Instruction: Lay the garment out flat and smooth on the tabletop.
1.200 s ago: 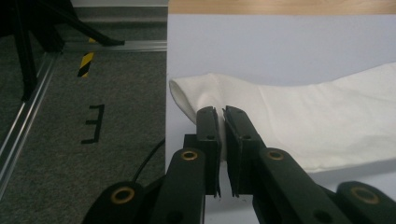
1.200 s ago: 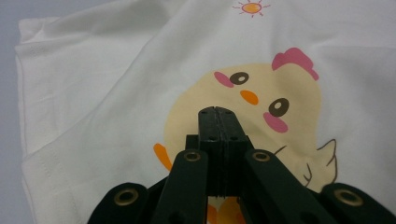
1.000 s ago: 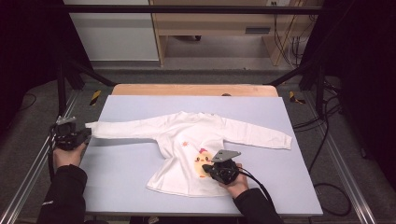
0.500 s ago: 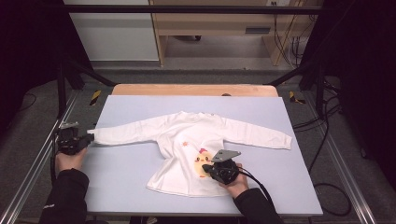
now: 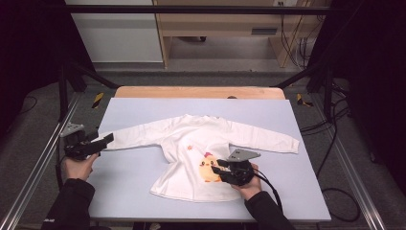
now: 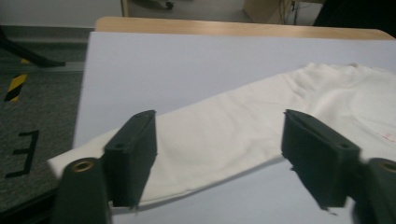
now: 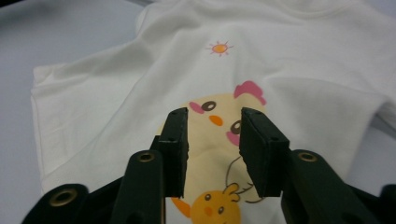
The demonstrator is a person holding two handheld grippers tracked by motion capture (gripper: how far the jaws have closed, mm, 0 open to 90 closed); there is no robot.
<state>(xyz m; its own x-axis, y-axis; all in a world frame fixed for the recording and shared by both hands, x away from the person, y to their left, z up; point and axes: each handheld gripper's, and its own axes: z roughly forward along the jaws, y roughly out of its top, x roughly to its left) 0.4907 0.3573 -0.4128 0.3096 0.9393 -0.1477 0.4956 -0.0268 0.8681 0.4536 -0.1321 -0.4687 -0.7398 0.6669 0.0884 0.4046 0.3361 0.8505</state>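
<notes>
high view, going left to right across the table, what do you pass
left gripper → cuff of the shirt's left-side sleeve → chick print on the white shirt → right gripper → cuff of the other sleeve → bare right part of the blue table top

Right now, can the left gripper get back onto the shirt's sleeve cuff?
Probably yes. The left gripper has just been opening, its jaws stand wide with the sleeve lying flat between them, and nothing on the table blocks it.
</notes>
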